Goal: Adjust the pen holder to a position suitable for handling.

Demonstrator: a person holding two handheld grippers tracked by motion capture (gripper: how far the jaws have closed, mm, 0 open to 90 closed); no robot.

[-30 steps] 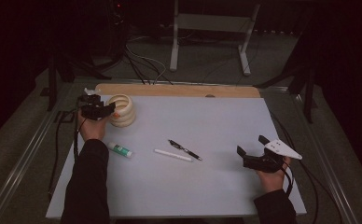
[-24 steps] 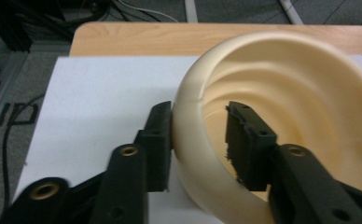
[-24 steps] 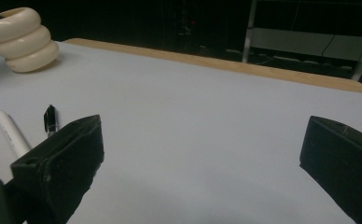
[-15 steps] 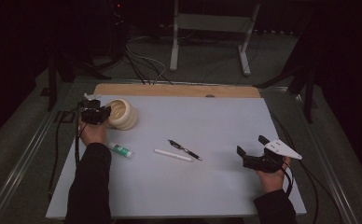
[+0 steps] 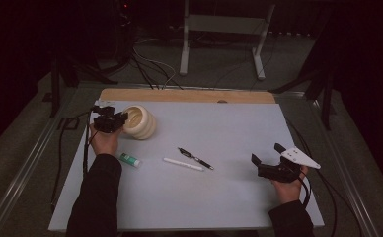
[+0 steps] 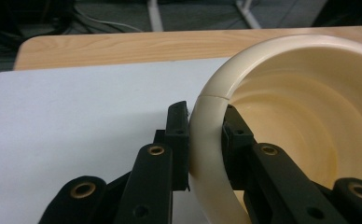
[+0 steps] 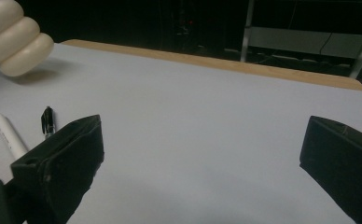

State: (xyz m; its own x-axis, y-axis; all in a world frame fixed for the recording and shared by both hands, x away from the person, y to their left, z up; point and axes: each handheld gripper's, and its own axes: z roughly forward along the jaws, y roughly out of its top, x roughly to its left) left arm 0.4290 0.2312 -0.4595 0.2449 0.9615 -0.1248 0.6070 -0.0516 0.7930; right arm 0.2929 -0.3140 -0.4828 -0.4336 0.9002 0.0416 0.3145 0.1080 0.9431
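the cream ribbed pot point(image 5: 139, 122) sits tipped near the wooden strip point(image 5: 189, 95), mouth towards the left gripper point(image 6: 206, 123), which is clamped on its rim (one jaw inside, one outside). the right gripper point(image 5: 268, 157), gaping and empty, is well apart from the pot.

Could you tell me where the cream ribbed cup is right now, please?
The cream ribbed cup is at the table's far left in the high view, tipped, its rim clamped by the left tool, beyond the green-capped tube.

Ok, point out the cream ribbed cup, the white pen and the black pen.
cream ribbed cup point(image 5: 142, 123): high view, ribbed outer wall.
white pen point(image 5: 182, 164): high view, middle of barrel.
black pen point(image 5: 195, 158): high view, middle of barrel.
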